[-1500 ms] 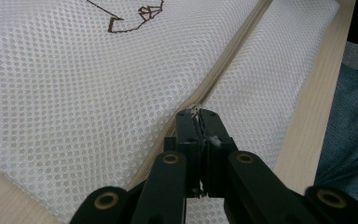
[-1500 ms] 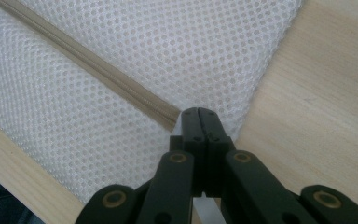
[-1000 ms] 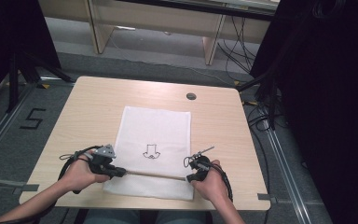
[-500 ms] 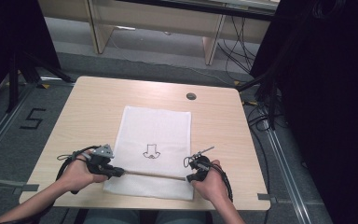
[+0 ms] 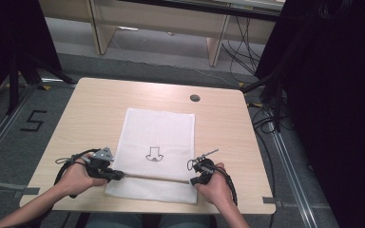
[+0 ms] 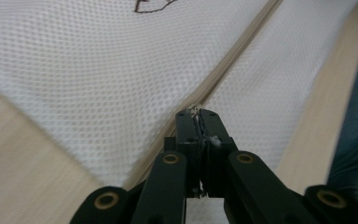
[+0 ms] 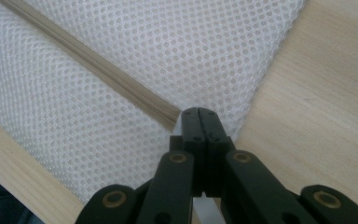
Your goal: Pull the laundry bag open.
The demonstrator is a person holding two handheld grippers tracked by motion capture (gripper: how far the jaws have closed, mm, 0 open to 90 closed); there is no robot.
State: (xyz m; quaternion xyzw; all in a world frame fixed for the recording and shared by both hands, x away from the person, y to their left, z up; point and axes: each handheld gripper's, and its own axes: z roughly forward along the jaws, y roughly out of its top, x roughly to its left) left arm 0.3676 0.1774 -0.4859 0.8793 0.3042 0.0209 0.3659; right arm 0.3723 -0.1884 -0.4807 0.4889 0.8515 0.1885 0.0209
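A white mesh laundry bag (image 5: 158, 147) with a small dark line drawing printed on it lies flat on the light wooden surface (image 5: 95, 109), towards the person's edge and roughly centred between the two sides. A beige zipper (image 5: 152, 177) runs straight across the bag near its closest end, from one side to the other.

The left hand-held gripper (image 5: 116, 175) sits at the left end of that zipper, its jaws pressed together. In the left gripper view, the left hand-held gripper (image 6: 198, 116) is clenched on a small pale piece right at the zipper line (image 6: 233, 56), most likely the zipper pull, though it is too small to tell for sure.

The right hand-held gripper (image 5: 193, 180) rests at the right end of the zipper, by the bag's right edge. In the right gripper view, the right hand-held gripper (image 7: 198, 113) is clenched with its tips touching the mesh (image 7: 168, 51) just where the zipper (image 7: 98, 67) ends; a strip of white fabric shows between the jaws lower down, so it pinches the bag there.
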